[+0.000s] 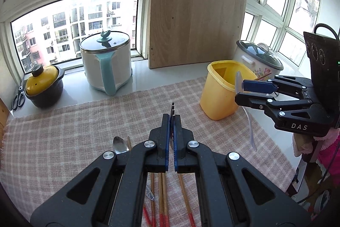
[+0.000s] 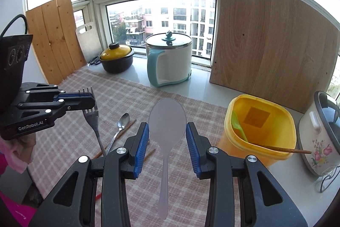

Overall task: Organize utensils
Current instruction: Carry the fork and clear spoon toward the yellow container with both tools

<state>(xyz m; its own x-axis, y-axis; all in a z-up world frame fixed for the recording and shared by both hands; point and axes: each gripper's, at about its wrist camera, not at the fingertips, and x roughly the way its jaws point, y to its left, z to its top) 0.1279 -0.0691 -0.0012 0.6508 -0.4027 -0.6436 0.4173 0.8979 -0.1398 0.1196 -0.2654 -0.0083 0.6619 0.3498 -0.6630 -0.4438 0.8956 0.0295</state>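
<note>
The right tongs (image 2: pixel 167 137) grip a translucent rice paddle (image 2: pixel 166 120) by the two edges of its blade, the blue pads (image 2: pixel 142 144) pressing in from either side. That edge-on hold lets the handle hang free beneath, so the paddle's long axis runs near upright, blade up and handle tip down toward the checked cloth (image 2: pixel 131 99). It looks a sensible way to carry it, since a dangling handle can be lowered tip-first into a tall bin.

The left tongs (image 1: pixel 171 120) are shut tight on a metal fork (image 2: pixel 93 114), pinched flat near its head; the tines stick up just past the fingertips and the handle slopes down and toward the right tongs (seen best from the right wrist camera). Both utensils are held clear of the counter (image 1: pixel 180 74), above the cloth.

Lying on the cloth below are a steel spoon (image 2: pixel 123 121) and several red-ended chopsticks (image 1: pixel 163 195), not yet sorted, their lengths running roughly away from the person.

Further on, at the cloth's right edge, stands the yellow container (image 2: pixel 261 154), mouth up, already holding a green utensil (image 2: pixel 238 125) and a brown chopstick (image 2: pixel 282 149) that leans out over the rim. I judge it the goal for both held pieces.

Behind, by the window, sit a white electric pot (image 2: pixel 170 61), a yellow-lidded clay pot (image 2: pixel 116 59) and a leaning wooden board (image 2: pixel 272 40).
</note>
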